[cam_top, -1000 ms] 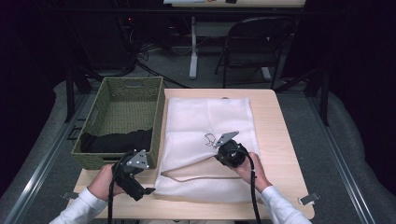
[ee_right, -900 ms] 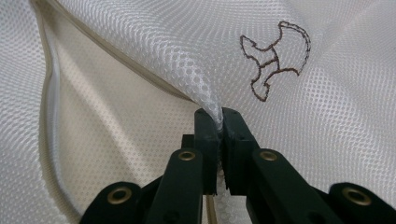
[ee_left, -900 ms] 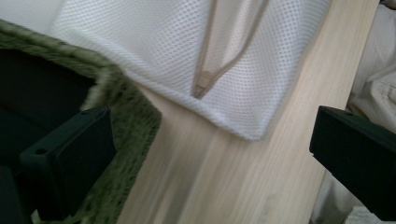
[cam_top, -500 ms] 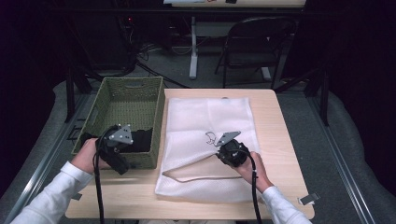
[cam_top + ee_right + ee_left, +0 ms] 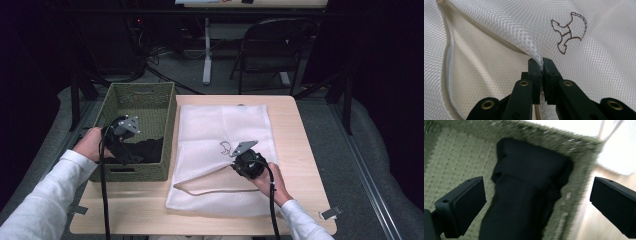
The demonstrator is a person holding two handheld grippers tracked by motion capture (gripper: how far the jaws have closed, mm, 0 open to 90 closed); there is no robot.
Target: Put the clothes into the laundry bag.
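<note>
Mesh bag (image 5: 235,150): lies flat just right of the basket (image 5: 145,97), zipper mouth gaping.
Black garment (image 5: 524,195): inside the basket (near end).
Left gripper (image 5: 131,156): above it, jaws apart.
Right gripper (image 5: 541,62): pinches the bag's upper layer.

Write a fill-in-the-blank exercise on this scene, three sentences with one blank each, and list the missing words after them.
1. The right gripper is shut on the white mesh ____, lifting its top layer at the zipper opening.
2. The black cloth lies inside the green woven ____.
3. The left gripper hangs above the black cloth with its jaws ____.

Missing words: bag; basket; open
</note>
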